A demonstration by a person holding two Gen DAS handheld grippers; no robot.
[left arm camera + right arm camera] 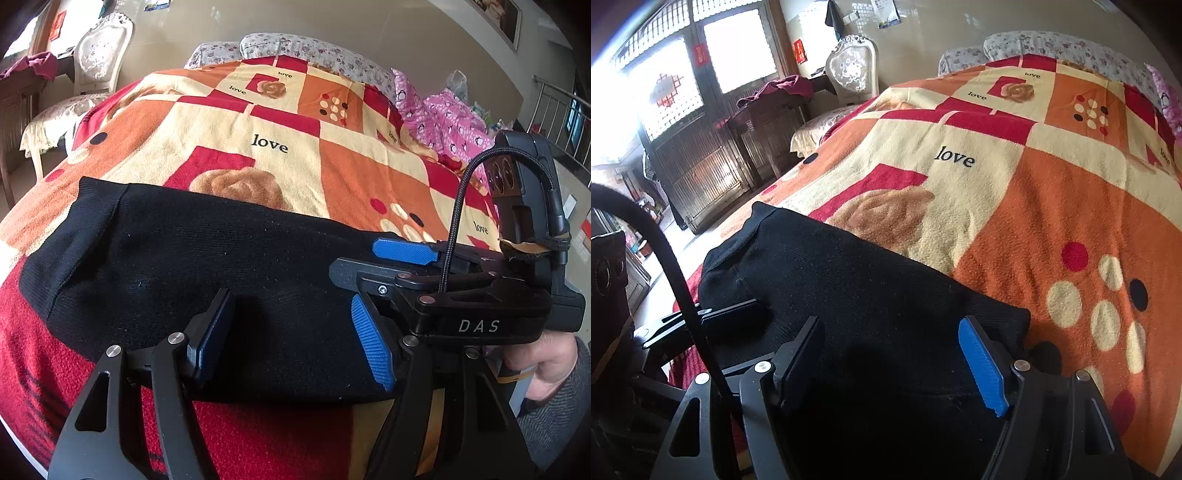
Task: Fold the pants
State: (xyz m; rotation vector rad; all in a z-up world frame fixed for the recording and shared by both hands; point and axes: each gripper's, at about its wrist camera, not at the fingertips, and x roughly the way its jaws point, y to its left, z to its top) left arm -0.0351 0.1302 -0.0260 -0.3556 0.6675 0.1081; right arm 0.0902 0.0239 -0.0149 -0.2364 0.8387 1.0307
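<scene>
Black knit pants (207,266) lie folded in a flat band across the near part of a bed; they also fill the lower middle of the right wrist view (871,295). My left gripper (291,339) is open, its blue-padded fingers spread over the pants' near edge with nothing between them. My right gripper (894,365) is open too, over the right end of the pants. It shows in the left wrist view (384,273) at the right, and the left gripper's finger shows in the right wrist view (731,314).
The bed has a red, orange and cream "love" blanket (280,147). Floral pillows (295,48) and a pink penguin quilt (450,122) lie at the far end. A white chair (92,74) stands to the left. A dark wooden door (701,147) is beyond.
</scene>
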